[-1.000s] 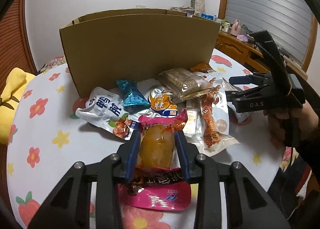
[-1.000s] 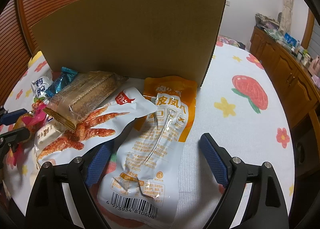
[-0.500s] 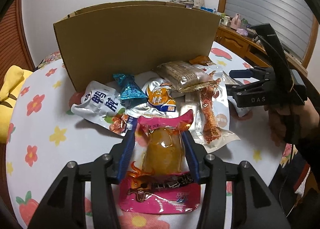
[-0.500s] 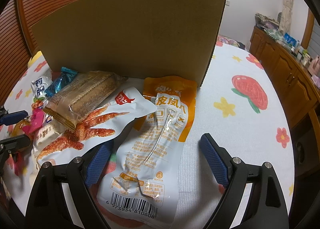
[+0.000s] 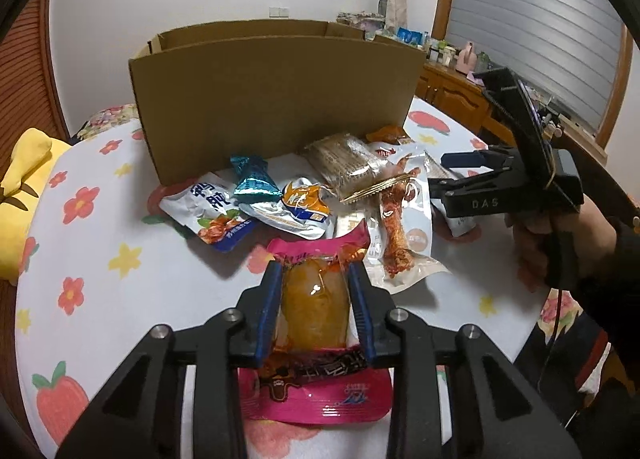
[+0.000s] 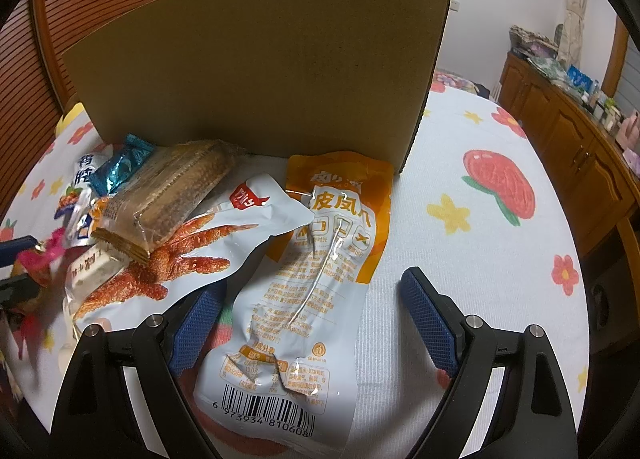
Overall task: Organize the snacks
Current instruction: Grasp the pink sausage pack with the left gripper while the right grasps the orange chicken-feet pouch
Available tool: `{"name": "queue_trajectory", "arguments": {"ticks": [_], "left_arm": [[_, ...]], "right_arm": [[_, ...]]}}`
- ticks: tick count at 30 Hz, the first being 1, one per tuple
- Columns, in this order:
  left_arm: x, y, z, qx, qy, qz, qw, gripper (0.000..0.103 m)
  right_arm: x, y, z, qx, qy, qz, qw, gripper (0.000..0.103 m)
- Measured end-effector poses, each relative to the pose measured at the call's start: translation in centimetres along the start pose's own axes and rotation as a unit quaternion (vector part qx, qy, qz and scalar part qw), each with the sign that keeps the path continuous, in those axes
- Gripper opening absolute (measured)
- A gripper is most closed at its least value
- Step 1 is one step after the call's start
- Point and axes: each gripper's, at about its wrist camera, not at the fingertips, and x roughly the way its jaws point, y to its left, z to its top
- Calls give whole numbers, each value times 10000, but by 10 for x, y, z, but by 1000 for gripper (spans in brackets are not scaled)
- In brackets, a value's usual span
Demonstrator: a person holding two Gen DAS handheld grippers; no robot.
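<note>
Lifted a little since a second ago, the pink pouch (image 5: 316,323) now hangs off the table (image 5: 100,259) between the left gripper (image 5: 316,279) pads, which are closing and pinch its clear orange middle. From the left: a yellow cushion (image 5: 24,187) at the table's edge, then the white duck pack (image 5: 208,211), the teal candy (image 5: 252,179) on top of it, and a silver-and-orange sachet (image 5: 304,207) just beside. Behind them all stands the open cardboard box (image 5: 272,99), its tall near wall between the snacks and its inside. Further right lies the wafer pack (image 5: 348,163), resting on the chicken-foot bag (image 5: 400,235), with a small white bar (image 6: 94,271) touching its lower edge. Next comes the orange-and-white pouch (image 6: 320,279), its top end near the box's corner and its barcode end toward the right gripper (image 6: 312,299). That gripper's jaws are spread wide; the pouch lies between them and neither pad touches it, while the left pad sits under the chicken-foot bag's edge. A hand (image 5: 560,243) grips its handle. At the far right, a wooden sideboard (image 6: 568,139) carries small clutter.
</note>
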Motion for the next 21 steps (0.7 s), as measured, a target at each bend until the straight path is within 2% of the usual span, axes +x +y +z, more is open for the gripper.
{"name": "queue_trajectory", "arguments": {"ticks": [4,7,9,12,15,21], "left_arm": [[-5,1,1,-40,-58,41,10000,31],[-8,2,2,-54,-99,44,9999,31],[-9,1,3,-65,-125,45,9999,31],[-8,1,4,-101,-142,51,9998,31],[-8,1,6,-126,-161,50,9998,32],[-9,0,10,-107,-173,59,9998,32]], "right_arm": [[-3,-1,0,-58,50,52,10000,87],[-8,-4,-3,-75,66,101,9999,76],[-12,-7,-4,-101,98,133,9998,58],[-20,-10,-10,-187,166,185,9995,50],[-27,-7,-14,-317,138,138,9993,44],[-35,-6,-19,-389,138,144,9990,42]]}}
